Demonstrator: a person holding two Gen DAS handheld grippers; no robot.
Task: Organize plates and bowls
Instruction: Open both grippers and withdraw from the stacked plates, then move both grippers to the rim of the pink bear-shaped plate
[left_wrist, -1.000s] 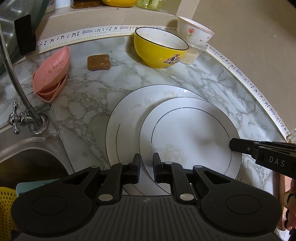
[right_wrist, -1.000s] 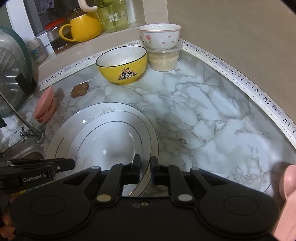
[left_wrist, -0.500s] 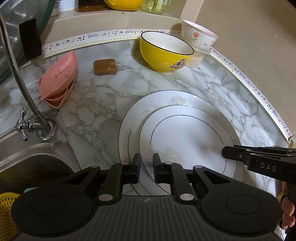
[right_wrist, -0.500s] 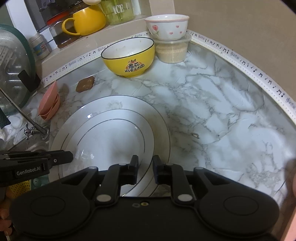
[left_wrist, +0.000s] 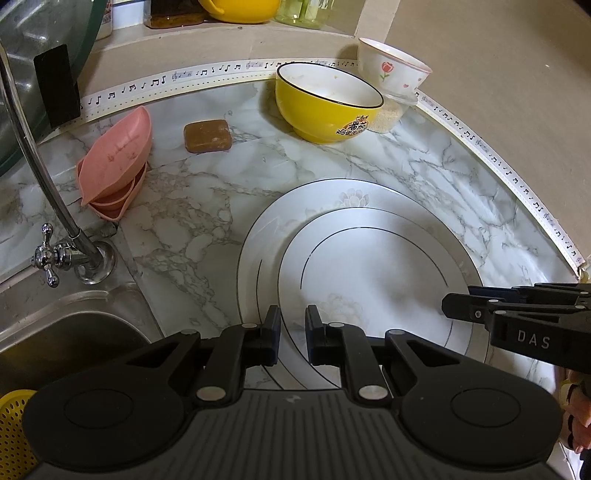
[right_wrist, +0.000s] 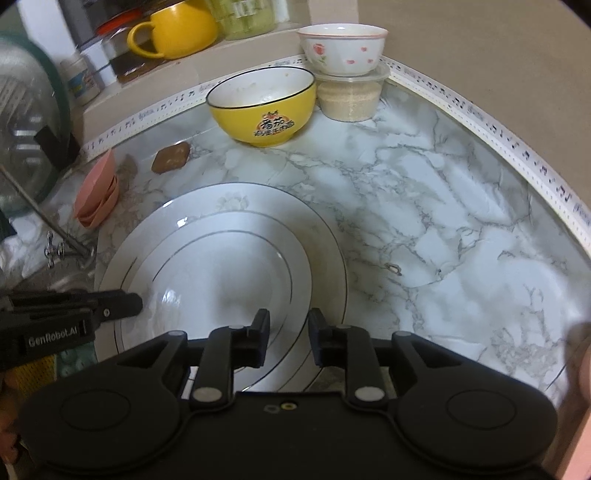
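Note:
A small white plate (left_wrist: 373, 273) (right_wrist: 229, 280) lies stacked on a larger white plate (left_wrist: 266, 229) (right_wrist: 325, 236) on the marble counter. A yellow bowl (left_wrist: 325, 107) (right_wrist: 264, 107) stands behind them, with a white flowered bowl (left_wrist: 391, 72) (right_wrist: 341, 50) on a lidded tub beside it. My left gripper (left_wrist: 292, 332) hovers over the plates' near left edge, jaws slightly apart and empty. My right gripper (right_wrist: 286, 332) hovers over their near right edge, jaws a little wider and empty.
A sink (left_wrist: 55, 332) and tap (left_wrist: 74, 251) lie left. Pink dishes (left_wrist: 114, 166) and a brown soap bar (left_wrist: 207, 136) sit by the back wall. A shelf holds a yellow mug (right_wrist: 173, 31) and jars. Bare marble counter (right_wrist: 461, 221) stretches right.
Both grippers have drawn back from the plates toward the near edge. The right gripper's jaws have opened a little wider. The plates stay stacked in place.

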